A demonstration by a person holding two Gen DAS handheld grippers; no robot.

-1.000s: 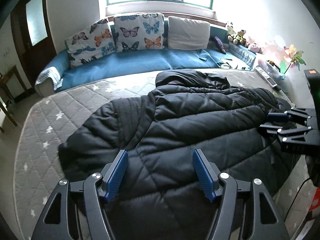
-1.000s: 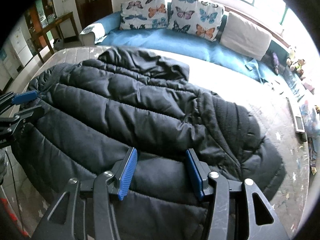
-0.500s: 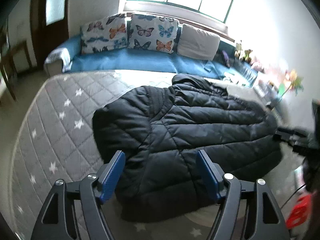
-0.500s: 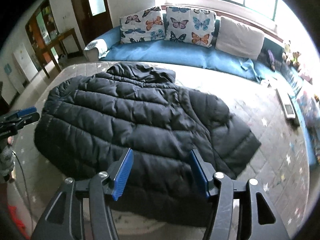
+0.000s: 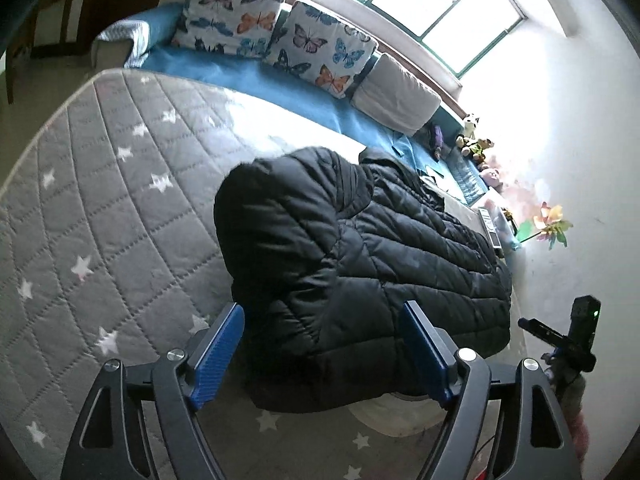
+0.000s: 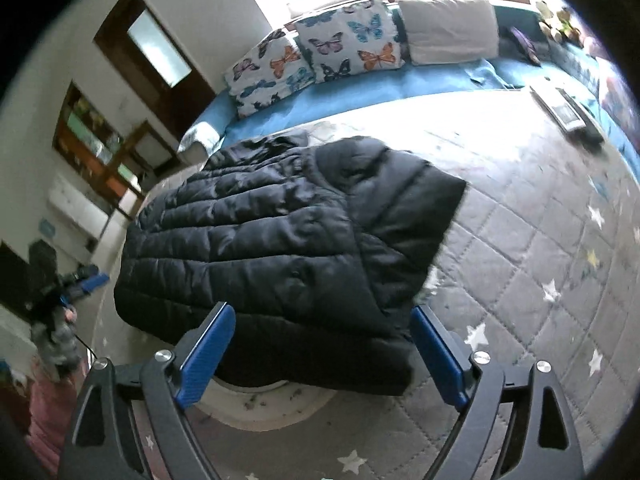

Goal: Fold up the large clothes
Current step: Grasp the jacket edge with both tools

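While the grey starred mattress (image 5: 100, 184) carries it, the black puffer jacket (image 5: 360, 264) lies flat w/ one sleeve folded over its body. Left gripper (image 5: 326, 354) & right gripper (image 6: 322, 354), jaws just widened, hang empty near jacket's hem. Next: probably grab hem, fold up.

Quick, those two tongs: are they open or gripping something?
Left tongs: open, just widened, holding nothing.
Right tongs: open, just widened, holding nothing.
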